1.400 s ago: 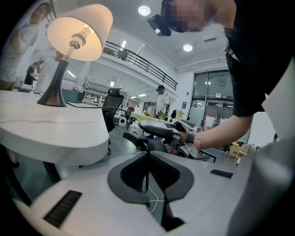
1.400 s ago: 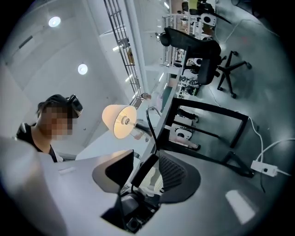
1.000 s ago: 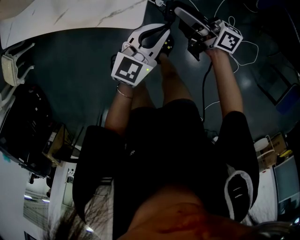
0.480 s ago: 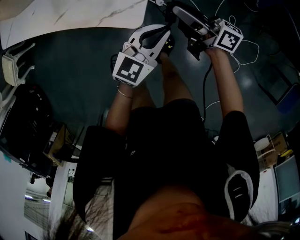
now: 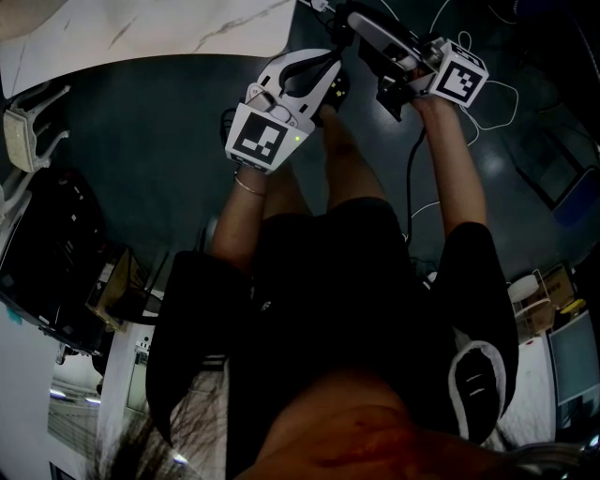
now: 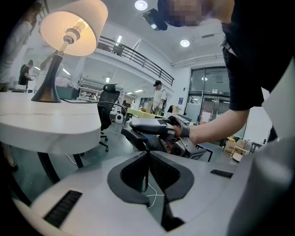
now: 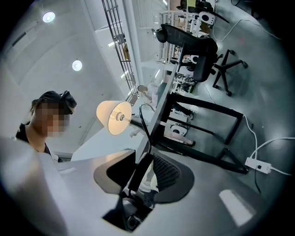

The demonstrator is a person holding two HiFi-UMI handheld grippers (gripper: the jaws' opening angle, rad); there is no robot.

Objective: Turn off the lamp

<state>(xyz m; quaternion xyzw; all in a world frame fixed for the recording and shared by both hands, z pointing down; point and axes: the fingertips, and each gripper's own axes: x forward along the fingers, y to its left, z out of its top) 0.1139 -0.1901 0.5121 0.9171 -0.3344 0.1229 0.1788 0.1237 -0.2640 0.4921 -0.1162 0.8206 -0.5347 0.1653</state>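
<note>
Lamp (image 6: 69, 25) is lit, its shade glowing warm, standing on its dark flared base at the far side of the round white table (image 6: 50, 126). Its black cord (image 7: 145, 122) loops down off the table edge, and the black inline switch (image 7: 139, 174) on that cord sits right between the pads of the right claw (image 7: 145, 162). Those jaws have just been closing; the switch leans on one pad, and a sliver of gap shows at the other. The left claw (image 6: 148, 156) is closed on nothing, pads meeting in a thin line, held low beside the right one. Round about is a bright open office: recessed ceiling lights (image 6: 141, 5), a railed balcony (image 6: 138, 57), a black office chair (image 6: 107, 99) and a person (image 6: 159, 97) standing far back. The floor (image 7: 258, 92) is dark grey, with a white power strip (image 7: 257, 164) and white cables lying on it.
</note>
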